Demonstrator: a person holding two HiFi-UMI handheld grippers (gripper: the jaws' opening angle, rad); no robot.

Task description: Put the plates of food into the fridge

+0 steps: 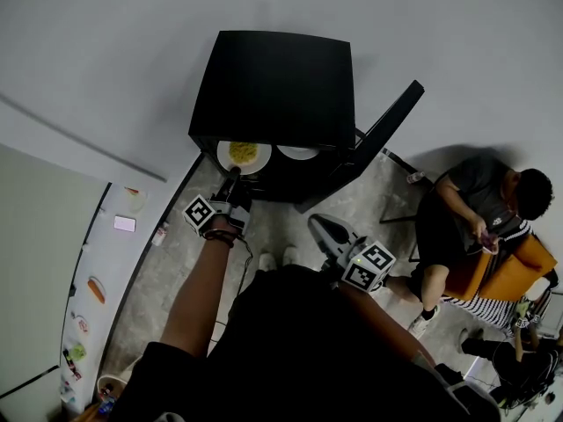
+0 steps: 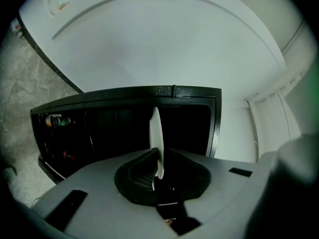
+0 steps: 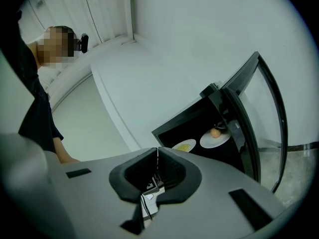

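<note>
- Plate of yellow food [image 1: 244, 156], head view: left gripper [image 1: 232, 181] has it by the near rim. It lies straight ahead of the jaws, at the mouth of the open fridge [image 1: 273, 86]. Second plate [image 1: 297, 152] is just right of it, inside.
- Left gripper view: jaws clamped on the rim, plate edge-on, dark cavity dead ahead.
- Right gripper view: right gripper [image 3: 157, 152] pressed together, empty, well back from the fridge; door [image 3: 264, 108] is swung open.

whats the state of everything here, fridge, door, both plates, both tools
fridge: open
fridge door: swung wide
left tool: shut on the rim of the plate of yellow food
right tool: shut, empty
plate of yellow food: at the fridge opening, held
second plate: inside the fridge, untouched
</note>
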